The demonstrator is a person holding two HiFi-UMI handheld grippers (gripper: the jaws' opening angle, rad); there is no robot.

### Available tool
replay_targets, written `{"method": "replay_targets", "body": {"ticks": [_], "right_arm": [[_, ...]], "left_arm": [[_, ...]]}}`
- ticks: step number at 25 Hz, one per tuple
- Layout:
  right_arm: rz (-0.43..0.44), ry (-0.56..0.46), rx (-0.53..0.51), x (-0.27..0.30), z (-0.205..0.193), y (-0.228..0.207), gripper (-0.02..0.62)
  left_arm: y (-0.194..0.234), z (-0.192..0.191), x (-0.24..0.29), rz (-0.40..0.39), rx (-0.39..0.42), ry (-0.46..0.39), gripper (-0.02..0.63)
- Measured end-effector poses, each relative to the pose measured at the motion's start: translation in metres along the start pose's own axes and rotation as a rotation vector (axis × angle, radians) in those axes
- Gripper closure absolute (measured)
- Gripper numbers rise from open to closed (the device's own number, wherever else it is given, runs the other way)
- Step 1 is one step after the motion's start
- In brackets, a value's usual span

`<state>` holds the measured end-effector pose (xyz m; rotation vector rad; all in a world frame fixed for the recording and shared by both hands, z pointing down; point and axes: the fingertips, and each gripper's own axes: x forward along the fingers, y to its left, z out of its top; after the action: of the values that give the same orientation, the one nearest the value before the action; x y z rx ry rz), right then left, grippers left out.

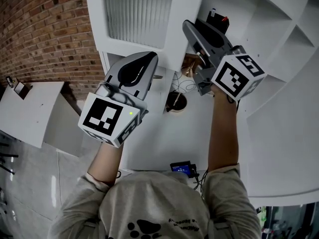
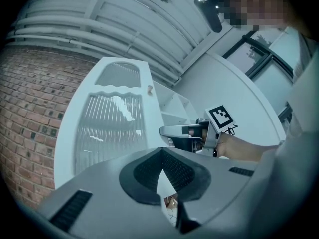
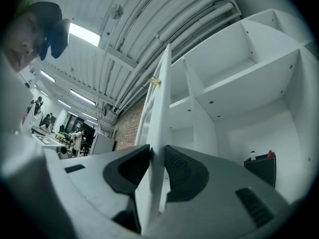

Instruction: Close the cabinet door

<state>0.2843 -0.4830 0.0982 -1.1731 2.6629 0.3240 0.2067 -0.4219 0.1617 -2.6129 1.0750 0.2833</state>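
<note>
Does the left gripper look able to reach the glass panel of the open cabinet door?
Probably yes: the left gripper points at the ribbed glass panel, close in front of it, and nothing visible stands between them.

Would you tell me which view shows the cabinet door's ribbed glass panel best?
Left gripper view: the ribbed glass panel faces it, nearly whole. The head view crops it; the right gripper view sees the door edge-on.

From my head camera I look steeply down over the left tongs [image 1: 145,62] and right tongs [image 1: 191,30] at the cabinet door [image 1: 139,14], while each tongs camera peers up close along its own jaws, both sharing that door.
</note>
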Motion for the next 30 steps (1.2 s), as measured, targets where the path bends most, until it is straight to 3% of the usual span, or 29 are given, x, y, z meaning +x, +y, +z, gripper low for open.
{"method": "replay_targets", "body": {"ticks": [15,30], "right_arm": [[0.010,-0.023,0.015,0.008,-0.011,-0.027,0.486],[-0.051,0.010,-0.025,0.025,-0.019,-0.052,0.471]], "left_arm": [[0.008,-0.027,0.019,-0.023,-0.006,0.032,0.598],[0.027,-0.038,0.027,-0.033,-0.018,0.045,0.598]]}}
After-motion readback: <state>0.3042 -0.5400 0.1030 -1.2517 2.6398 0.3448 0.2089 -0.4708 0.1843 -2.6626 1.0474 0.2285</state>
